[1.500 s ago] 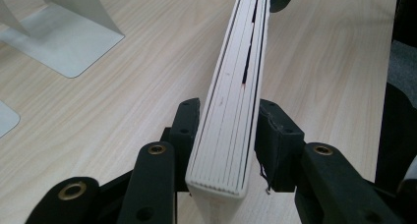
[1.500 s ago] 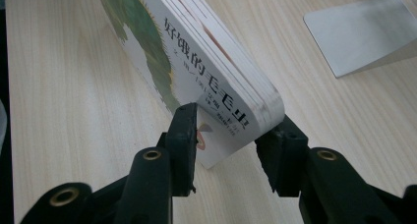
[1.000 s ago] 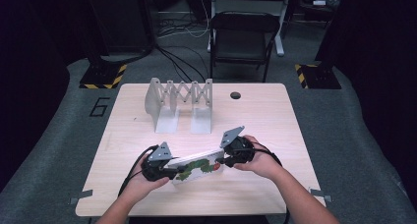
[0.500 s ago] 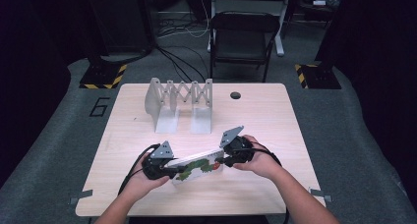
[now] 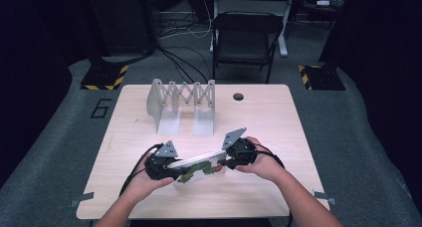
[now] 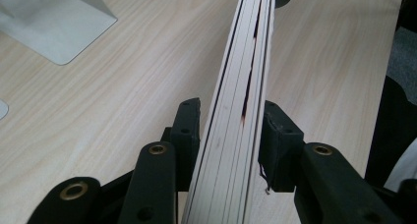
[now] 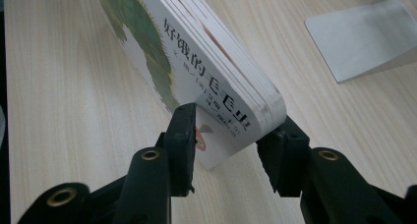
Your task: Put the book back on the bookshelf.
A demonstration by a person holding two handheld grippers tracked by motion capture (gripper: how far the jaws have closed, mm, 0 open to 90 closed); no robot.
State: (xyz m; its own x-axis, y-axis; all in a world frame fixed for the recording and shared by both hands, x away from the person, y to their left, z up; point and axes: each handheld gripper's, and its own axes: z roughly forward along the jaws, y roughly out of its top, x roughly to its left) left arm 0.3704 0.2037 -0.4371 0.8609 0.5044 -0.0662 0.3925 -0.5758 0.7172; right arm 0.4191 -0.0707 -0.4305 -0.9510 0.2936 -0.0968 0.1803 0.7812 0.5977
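The thick white board book [image 5: 199, 166] with green cover art stands on edge above the pale wooden bench [image 5: 259, 117], near its front. Its spine reads "好饿的毛毛虫". The left tongs [image 6: 230, 135] and right tongs [image 7: 231, 135] clamp opposite ends.

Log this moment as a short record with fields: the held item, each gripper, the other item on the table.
held item: board book, thick pages, green picture on its cover, held on edge above the table
left gripper: shut on one end of the book
right gripper: shut on the other end
other item: grey folding rack, standing farther back, apart from the book
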